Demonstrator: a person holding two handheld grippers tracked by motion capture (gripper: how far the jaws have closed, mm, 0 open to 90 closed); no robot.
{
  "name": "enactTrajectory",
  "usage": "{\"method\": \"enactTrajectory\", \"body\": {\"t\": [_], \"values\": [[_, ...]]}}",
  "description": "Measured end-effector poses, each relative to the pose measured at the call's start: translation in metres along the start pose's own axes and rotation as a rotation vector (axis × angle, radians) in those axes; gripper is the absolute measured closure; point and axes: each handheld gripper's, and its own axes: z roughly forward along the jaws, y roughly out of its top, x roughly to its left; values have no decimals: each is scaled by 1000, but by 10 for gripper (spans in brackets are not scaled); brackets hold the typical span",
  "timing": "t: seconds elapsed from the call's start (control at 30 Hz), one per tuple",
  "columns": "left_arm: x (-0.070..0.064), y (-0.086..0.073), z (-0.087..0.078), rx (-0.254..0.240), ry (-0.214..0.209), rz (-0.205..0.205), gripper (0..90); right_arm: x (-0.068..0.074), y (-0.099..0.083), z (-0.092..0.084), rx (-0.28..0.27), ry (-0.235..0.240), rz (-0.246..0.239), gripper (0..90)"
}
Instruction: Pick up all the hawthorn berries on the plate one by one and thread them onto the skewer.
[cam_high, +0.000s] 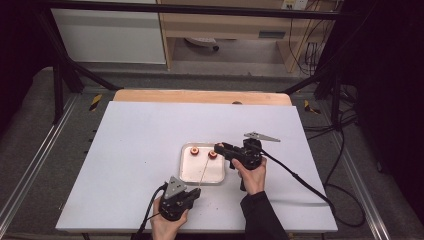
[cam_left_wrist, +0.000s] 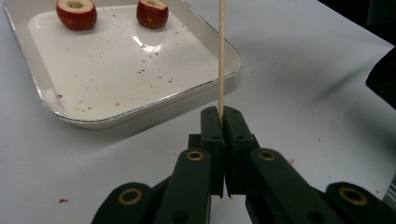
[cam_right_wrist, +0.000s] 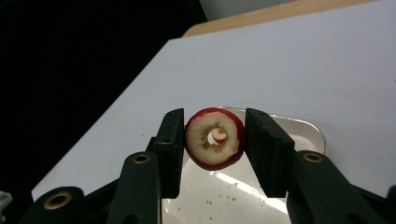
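My left gripper (cam_high: 196, 190) sits near the table's front edge, its jaws shut on the base of a thin wooden skewer (cam_left_wrist: 221, 56) that points out over the metal tray (cam_high: 187, 172). My right gripper (cam_high: 217, 150) reaches in from the right over the tray's far right corner. In the right gripper view its pads (cam_right_wrist: 171, 140) clamp a red fruit slice (cam_right_wrist: 201, 151) with a cored hole in pale flesh. A second red fruit piece (cam_high: 194, 150) lies in the tray's far left part. The left gripper view shows two red pieces (cam_left_wrist: 76, 13) (cam_left_wrist: 152, 13) at the tray's far end.
The white table top (cam_high: 135, 150) spreads wide to the left of the tray, with a wooden strip (cam_high: 200, 96) along its far edge. Small red crumbs speckle the tray floor (cam_left_wrist: 116, 70). A black cable (cam_high: 300, 180) trails from the right gripper across the table's right side.
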Motion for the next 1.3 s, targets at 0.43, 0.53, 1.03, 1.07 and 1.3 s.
{"method": "enactTrajectory", "body": {"t": [0.43,0.53,1.03,1.07,1.3], "values": [[-18,6,16,-36,-37,-114,883,6,-4,-2,-149,66,28,597],[-18,7,17,-42,-48,-136,883,7,-4,-3,-167,75,17,597],[-15,10,19,-45,-60,-158,883,9,-6,-4,-177,107,-4,597],[-15,11,19,-46,-57,-156,883,9,-6,-4,-178,108,-3,597],[-15,12,19,-55,-61,-162,883,10,-8,-3,-172,111,0,597]]}}
